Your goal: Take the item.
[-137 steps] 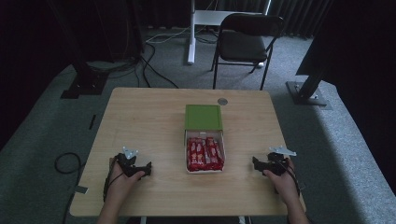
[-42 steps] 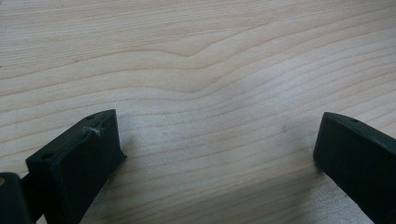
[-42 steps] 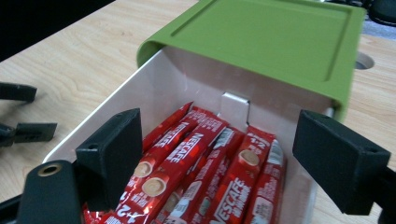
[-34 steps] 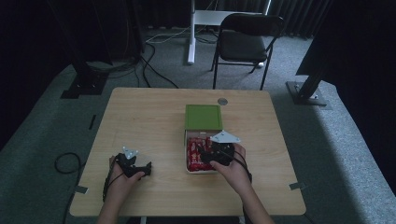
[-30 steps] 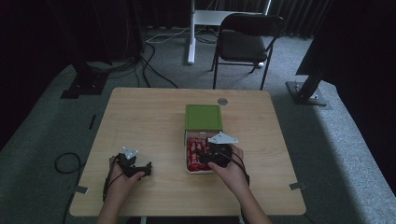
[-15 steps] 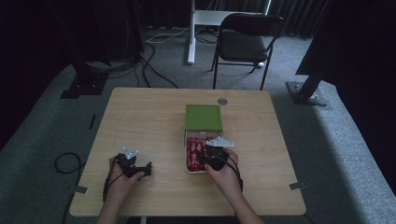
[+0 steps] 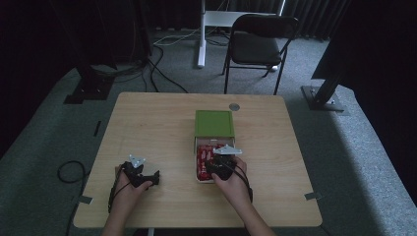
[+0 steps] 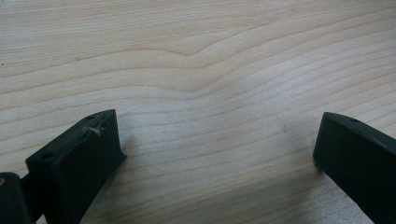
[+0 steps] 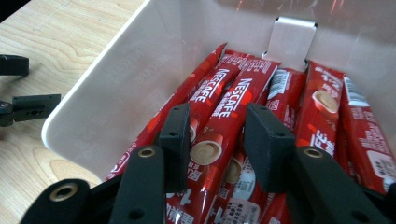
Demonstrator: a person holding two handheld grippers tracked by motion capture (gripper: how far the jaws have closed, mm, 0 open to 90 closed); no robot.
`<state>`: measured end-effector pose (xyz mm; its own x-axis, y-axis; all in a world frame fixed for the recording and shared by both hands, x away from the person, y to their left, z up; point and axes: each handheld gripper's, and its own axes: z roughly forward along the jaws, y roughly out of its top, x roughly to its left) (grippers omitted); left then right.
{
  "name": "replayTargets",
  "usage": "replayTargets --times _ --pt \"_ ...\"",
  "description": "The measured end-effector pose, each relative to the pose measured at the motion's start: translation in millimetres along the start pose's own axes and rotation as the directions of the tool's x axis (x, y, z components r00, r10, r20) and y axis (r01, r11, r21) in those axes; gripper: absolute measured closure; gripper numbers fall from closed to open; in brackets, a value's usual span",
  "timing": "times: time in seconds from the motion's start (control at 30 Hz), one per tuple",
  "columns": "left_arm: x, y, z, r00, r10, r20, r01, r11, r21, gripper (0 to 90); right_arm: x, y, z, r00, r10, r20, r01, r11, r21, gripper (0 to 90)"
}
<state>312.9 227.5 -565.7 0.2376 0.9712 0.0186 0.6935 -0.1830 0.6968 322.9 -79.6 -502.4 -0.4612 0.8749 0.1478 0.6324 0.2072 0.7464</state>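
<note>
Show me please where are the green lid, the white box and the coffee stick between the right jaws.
green lid (image 7: 214,123), high view, middle of its top.
white box (image 9: 121,79), right gripper view, inner left wall.
coffee stick (image 9: 229,109), right gripper view, its printed upper half.

left claw (image 7: 153,177): jaws spread wide | right claw (image 9: 215,135): jaws narrowed, tilted down

High view: overhead, facing forward over the whole wooden table (image 7: 147,123). Left gripper view: close, looking down at bare tabletop (image 8: 196,70). Right gripper view: close, angled into the white box (image 9: 116,74), which the high view (image 7: 195,147) shares.
</note>
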Motion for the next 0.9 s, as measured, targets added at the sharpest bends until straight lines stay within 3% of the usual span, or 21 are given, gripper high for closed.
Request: replayTargets --times 0.37,0.47,0.53,0.73,0.9 --pt "0.0 0.0 0.0 1.0000 0.000 0.000 0.000 1.0000 0.000 1.5 3.6 4.0 7.2 0.9998 0.017 0.013 -0.018 0.999 0.038 59.3" --pt "0.0 0.0 0.0 1.0000 0.000 0.000 0.000 1.0000 0.000 1.5 5.7 2.0 8.8 0.9990 -0.028 0.033 0.028 0.999 0.022 72.0" --pt "0.0 0.0 0.0 1.0000 0.000 0.000 0.000 1.0000 0.000 1.5 6.2 -0.7 9.7 0.9973 -0.052 0.052 0.051 0.999 0.010 75.9" --pt "0.0 0.0 0.0 1.0000 0.000 0.000 0.000 1.0000 0.000 1.5 1.0 -0.3 4.7 0.9995 -0.002 0.031 0.003 1.000 -0.014 83.5" --pt "-0.1 0.0 0.1 1.0000 -0.001 0.000 0.001 1.0000 -0.001 1.5 -1.7 3.0 -1.9 1.0000 0.000 -0.003 0.000 1.000 -0.030 85.2"
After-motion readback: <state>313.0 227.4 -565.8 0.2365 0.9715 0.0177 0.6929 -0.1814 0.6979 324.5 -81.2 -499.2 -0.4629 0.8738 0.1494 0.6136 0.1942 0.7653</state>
